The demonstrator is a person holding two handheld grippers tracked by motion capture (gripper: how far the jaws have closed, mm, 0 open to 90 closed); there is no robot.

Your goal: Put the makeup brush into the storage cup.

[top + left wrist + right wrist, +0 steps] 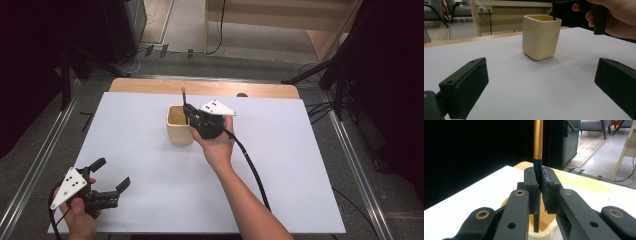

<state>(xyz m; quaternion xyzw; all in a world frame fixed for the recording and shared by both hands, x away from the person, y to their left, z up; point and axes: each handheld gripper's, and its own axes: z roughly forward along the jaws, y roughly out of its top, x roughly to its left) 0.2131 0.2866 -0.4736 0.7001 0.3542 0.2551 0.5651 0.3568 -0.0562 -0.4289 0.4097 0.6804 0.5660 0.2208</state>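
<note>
A cream square cup (179,127) stands upright on the white table top (150,200), slightly behind its middle. My right gripper (187,111) hovers at the cup's right rim, shut on a slim pen (184,95) that stands upright. In the right gripper view the jaws (539,180) pinch the pen's dark blue barrel; its gold part (538,140) rises above, and its dark lower end hangs into the cup (549,221). My left gripper (114,172) rests open near the front left corner, nothing between its jaws. The left gripper view shows the cup (540,37) ahead and the pen (554,13) dipping inside.
A strip of bare wood (200,87) runs along the table's far edge. Metal rails (35,170) flank the table on both sides, and dark stands and cables lie on the floor behind. The right gripper's cable (252,170) trails across the table toward the front.
</note>
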